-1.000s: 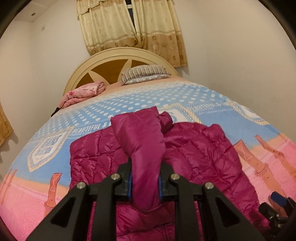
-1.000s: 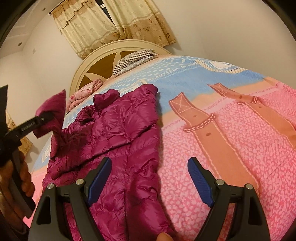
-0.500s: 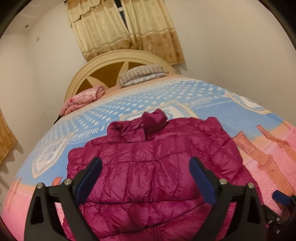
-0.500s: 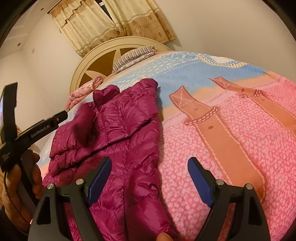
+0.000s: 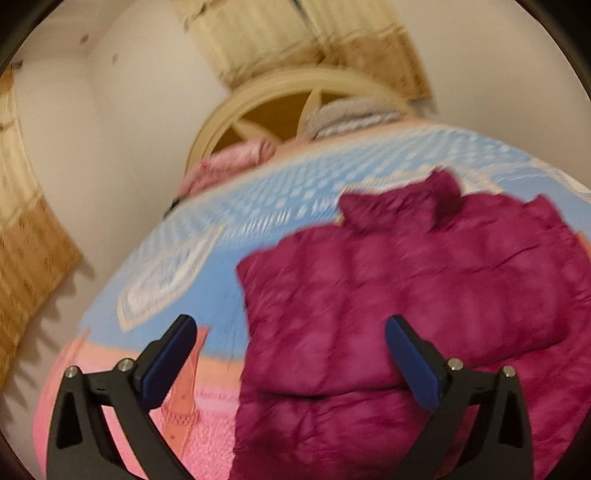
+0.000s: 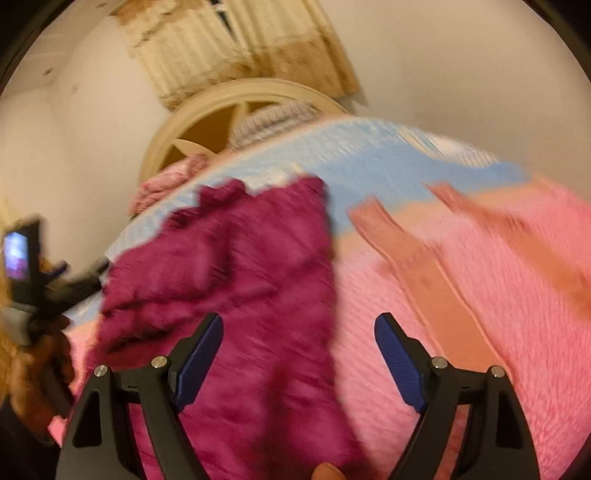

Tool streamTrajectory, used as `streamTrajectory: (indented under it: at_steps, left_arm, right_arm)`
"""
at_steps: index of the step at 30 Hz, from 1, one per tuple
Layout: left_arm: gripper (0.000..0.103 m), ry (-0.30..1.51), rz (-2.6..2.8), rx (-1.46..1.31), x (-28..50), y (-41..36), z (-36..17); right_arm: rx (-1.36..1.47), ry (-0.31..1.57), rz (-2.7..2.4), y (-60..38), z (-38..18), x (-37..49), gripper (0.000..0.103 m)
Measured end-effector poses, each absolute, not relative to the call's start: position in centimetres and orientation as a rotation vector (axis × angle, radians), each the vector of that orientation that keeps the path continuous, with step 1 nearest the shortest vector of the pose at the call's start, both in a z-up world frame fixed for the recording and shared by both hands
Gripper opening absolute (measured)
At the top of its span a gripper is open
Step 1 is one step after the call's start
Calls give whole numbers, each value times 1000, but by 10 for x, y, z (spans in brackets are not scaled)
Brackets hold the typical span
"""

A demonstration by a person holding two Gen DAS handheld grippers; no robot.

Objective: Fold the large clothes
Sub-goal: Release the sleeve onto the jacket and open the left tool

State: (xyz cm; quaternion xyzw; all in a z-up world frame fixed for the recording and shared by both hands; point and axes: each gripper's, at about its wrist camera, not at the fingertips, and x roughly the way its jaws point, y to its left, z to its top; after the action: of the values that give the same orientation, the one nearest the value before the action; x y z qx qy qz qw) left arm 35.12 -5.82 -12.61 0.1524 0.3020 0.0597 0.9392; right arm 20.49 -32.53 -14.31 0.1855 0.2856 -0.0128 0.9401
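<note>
A magenta quilted puffer jacket lies on the bed, its left side folded over the body and its collar toward the headboard. My left gripper hovers over the jacket's near left edge, its jaws opening wide with nothing pinched between them. In the right wrist view the same jacket fills the left half. My right gripper stands open above the jacket's right edge, its pads off the cloth. The left gripper and the hand holding it show at the far left of that view. Both views are motion-blurred.
The bedspread is blue with white dots further up and pink with orange strap patterns nearer. A striped pillow and a pink bundle lie by the cream headboard. Curtains hang behind.
The left gripper let go of the jacket sleeve it was pinching, opened wide and swung left. The sleeve now lies folded flat on the jacket. The right gripper rose slightly, staying open.
</note>
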Motion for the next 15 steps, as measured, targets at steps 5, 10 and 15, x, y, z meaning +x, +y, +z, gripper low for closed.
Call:
streamTrajectory:
  at_steps: [5, 10, 15]
  left_arm:
    - [103, 690, 118, 302, 356, -50, -153]
    - [103, 714, 95, 272, 355, -43, -162]
    - [103, 709, 69, 258, 353, -32, -160]
  right_arm:
    - [401, 586, 154, -279, -102, 269, 84]
    - [317, 646, 152, -235, -120, 345, 84]
    - [350, 782, 121, -232, -182, 383, 84]
